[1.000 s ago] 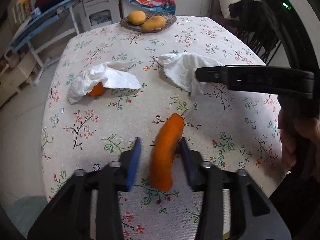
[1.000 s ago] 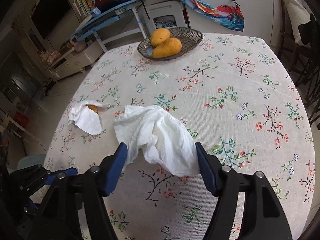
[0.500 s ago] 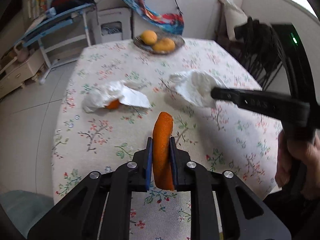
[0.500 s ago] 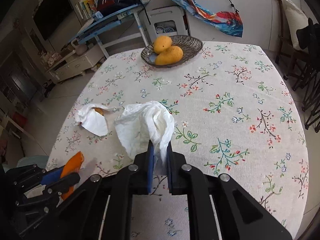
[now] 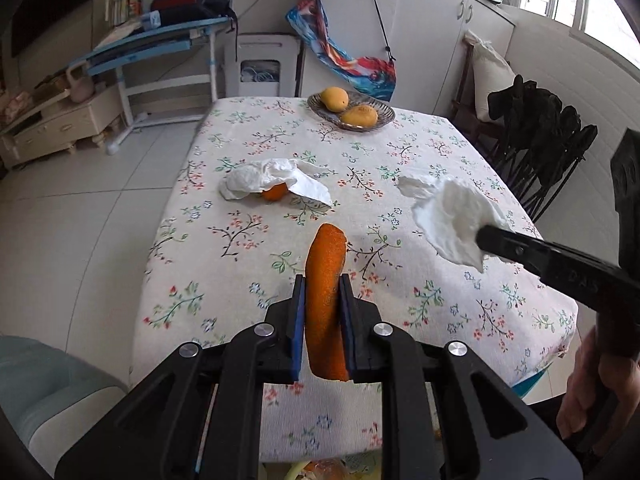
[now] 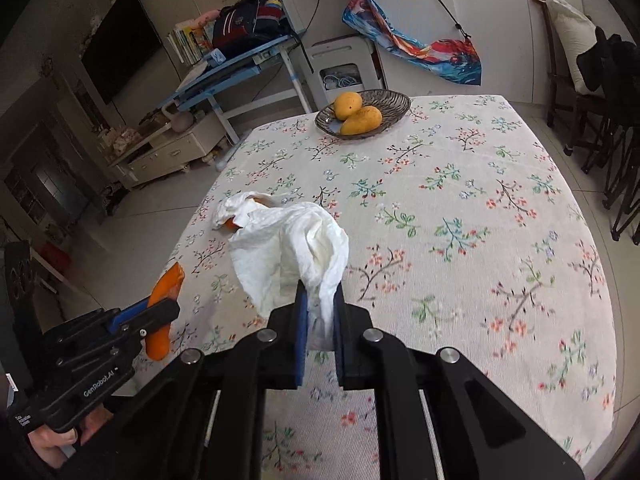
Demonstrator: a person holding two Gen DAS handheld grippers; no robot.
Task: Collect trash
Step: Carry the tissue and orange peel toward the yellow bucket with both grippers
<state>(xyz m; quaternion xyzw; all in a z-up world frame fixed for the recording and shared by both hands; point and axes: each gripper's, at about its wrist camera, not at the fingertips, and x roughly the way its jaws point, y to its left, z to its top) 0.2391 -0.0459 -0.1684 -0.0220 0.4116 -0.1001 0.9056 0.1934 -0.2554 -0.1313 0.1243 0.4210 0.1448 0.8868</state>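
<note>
My left gripper [image 5: 322, 288] is shut on a long strip of orange peel [image 5: 326, 268] and holds it above the table's near edge; the peel also shows in the right wrist view [image 6: 166, 292]. My right gripper [image 6: 319, 300] is shut on a crumpled white tissue [image 6: 292, 248] and holds it lifted off the cloth; the tissue also shows in the left wrist view [image 5: 452, 220]. A second white tissue [image 5: 264, 176] lies on the table over a piece of orange peel [image 5: 275, 192].
The table has a floral cloth [image 6: 460, 208]. A wicker basket [image 6: 394, 106] with two mangoes stands at the far end. Dark chairs [image 5: 548, 140] stand along the right side. A pale bin or seat [image 5: 44, 392] sits on the floor at the near left.
Both grippers closed, the left on the orange peel and the right on the tissue. Both have since lifted their loads off the table and pulled back toward me.
</note>
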